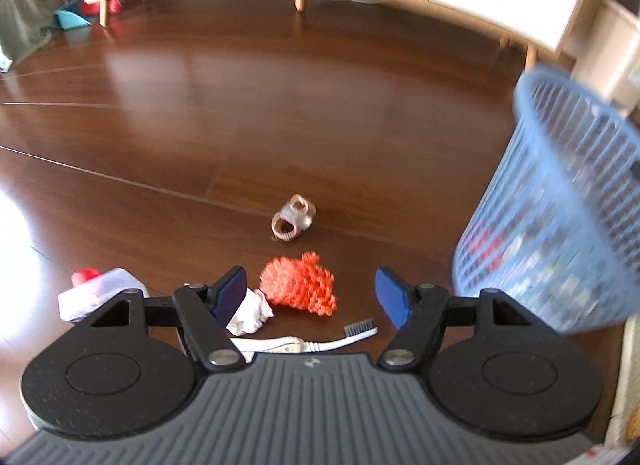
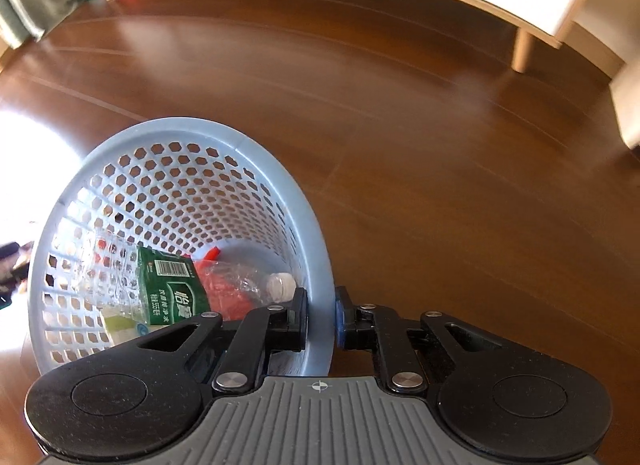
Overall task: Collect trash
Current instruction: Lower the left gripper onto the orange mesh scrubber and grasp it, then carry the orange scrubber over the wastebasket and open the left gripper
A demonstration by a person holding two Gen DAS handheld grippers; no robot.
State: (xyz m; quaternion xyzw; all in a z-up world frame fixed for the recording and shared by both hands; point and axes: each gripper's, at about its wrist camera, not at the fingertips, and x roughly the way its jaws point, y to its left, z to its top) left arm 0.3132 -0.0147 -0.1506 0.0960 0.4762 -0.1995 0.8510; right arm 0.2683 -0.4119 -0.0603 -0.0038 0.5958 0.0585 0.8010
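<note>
Clamping the rim of the blue basket (image 2: 316,265), your right gripper (image 2: 321,315) has one jaw inside the wall and one outside; a crushed bottle (image 2: 172,285) lies within. Your left gripper (image 1: 310,293) hangs with jaws spread wide over the wooden floor (image 1: 240,105), above an orange pom-pom (image 1: 298,285), white tissue (image 1: 250,315) and toothbrush (image 1: 320,343).

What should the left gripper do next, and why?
Probably ease the open left gripper forward and down around the orange pom-pom, which lies on the floor just ahead, while the right gripper holds the blue basket by its rim.
</note>
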